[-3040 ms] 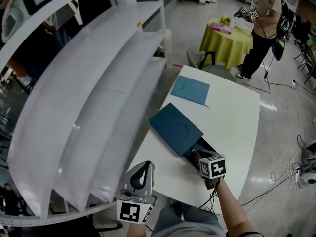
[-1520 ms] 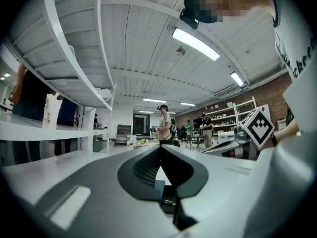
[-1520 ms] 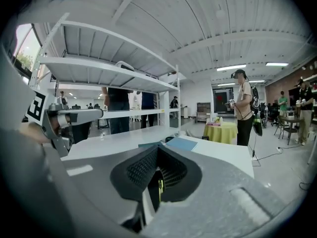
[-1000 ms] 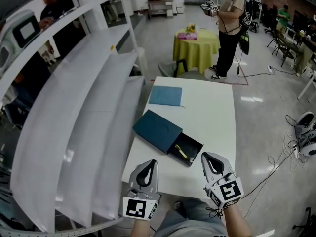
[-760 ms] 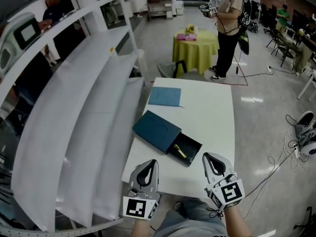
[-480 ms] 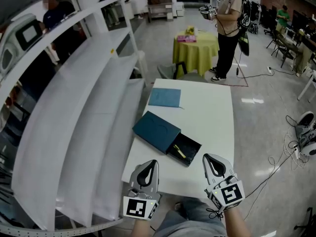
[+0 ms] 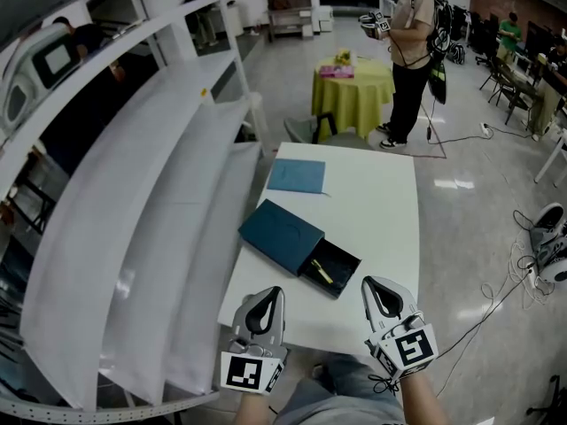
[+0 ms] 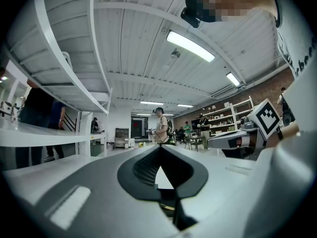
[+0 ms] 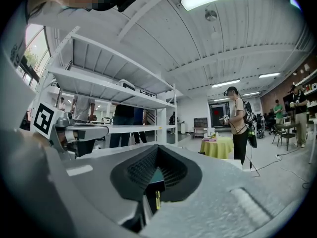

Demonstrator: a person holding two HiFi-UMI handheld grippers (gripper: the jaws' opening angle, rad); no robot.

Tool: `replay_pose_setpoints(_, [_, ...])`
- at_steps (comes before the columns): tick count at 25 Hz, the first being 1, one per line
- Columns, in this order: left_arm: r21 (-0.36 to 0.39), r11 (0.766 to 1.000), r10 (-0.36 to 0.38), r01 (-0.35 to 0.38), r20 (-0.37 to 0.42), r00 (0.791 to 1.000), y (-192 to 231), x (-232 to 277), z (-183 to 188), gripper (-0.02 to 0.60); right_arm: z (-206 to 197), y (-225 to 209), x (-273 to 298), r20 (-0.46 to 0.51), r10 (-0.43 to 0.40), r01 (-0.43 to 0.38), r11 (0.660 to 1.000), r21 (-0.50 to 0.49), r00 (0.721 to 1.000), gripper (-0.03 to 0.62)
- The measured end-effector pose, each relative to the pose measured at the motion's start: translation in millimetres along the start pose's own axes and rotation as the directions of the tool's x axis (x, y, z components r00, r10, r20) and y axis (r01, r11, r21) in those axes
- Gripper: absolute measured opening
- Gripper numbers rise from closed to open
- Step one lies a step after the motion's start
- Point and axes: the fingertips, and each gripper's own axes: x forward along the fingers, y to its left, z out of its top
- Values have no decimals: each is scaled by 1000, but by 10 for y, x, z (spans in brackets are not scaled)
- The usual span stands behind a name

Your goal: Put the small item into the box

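Note:
A dark teal box [image 7: 282, 235] lies on the white table [image 7: 381, 211], its black drawer [image 7: 331, 268] pulled out toward the front right. A small yellow item [image 7: 321, 272] lies inside the drawer. My left gripper [image 7: 263, 292] hovers over the table's front edge, shut and holding nothing. My right gripper [image 7: 373, 283] hangs just in front and to the right of the drawer, also shut and holding nothing. In the right gripper view, the box [image 9: 157, 176] and the yellow item [image 9: 157, 199] show through the gap below the touching jaw tips of the right gripper [image 9: 157, 148].
A flat blue folder [image 7: 297, 175] lies at the table's far end. White sloping shelves [image 7: 151, 202] run along the left side. Beyond the table stand a chair, a round table with a yellow cloth [image 7: 351, 82] and a person [image 7: 409, 51]. Cables lie on the floor at right.
Three seconds ago my right gripper was down at the open drawer; it has since drawn back toward me, leaving the yellow item there. Over the last second both grippers barely moved.

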Motion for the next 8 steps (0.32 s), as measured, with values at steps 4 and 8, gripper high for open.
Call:
replay_pose_setpoints(4, [0,1000,-1,1,0,1000,-21,-3,1,14,0,0,-9,2,2,-2,1000,1,1000,2])
replay_pose_setpoints(8, [2,1000,-3,3,1,1000,-28,3,18,14,31,-7,-12,9,0,0,1000,0,1000,2])
